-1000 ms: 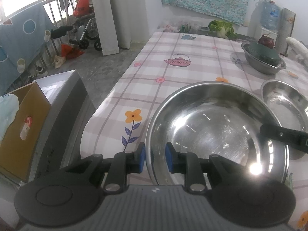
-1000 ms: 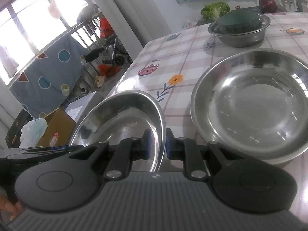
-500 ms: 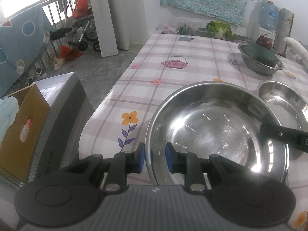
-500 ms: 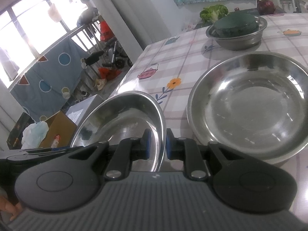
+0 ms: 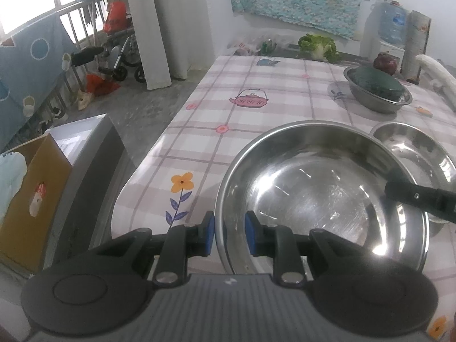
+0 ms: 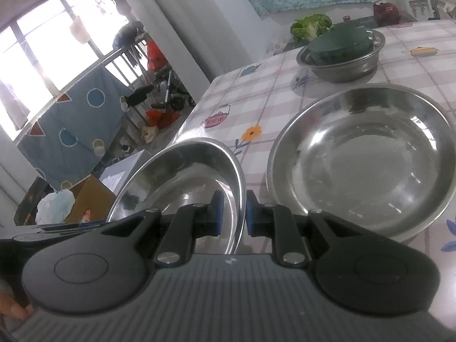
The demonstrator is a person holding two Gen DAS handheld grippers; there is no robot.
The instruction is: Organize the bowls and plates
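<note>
**Q:** ok so what's around the steel basin (image 5: 319,196) here, anything crowding it?

**A:** Both grippers are on it. The left gripper (image 5: 229,235) has its blue pads pinched on the near rim, one pad inside the wall and one outside. The right gripper (image 6: 231,211) is clamped the same way on the opposite rim; from the left wrist view you can see its black finger (image 5: 419,199) poking in over the right edge. The basin sits at the near corner of the table (image 5: 256,119), over the checked tablecloth. Can't tell if it's resting on the cloth or lifted a bit.

**Q:** neighbours?

**A:** A second, shallower steel dish (image 6: 362,165) just beside it on the right, rims close, maybe touching, hard to say. Further back, well apart, a smaller steel bowl (image 5: 379,97) holding a dark green bowl (image 5: 373,81) turned upside down inside it. Behind that, a cabbage (image 5: 317,46) at the far edge and a dark red round thing (image 5: 384,63) near a water jug (image 5: 393,22).

**Q:** anything in the two big ones?

**A:** Just reflections. Off the table on the left, there's a cardboard box (image 5: 34,196) on the floor.
</note>
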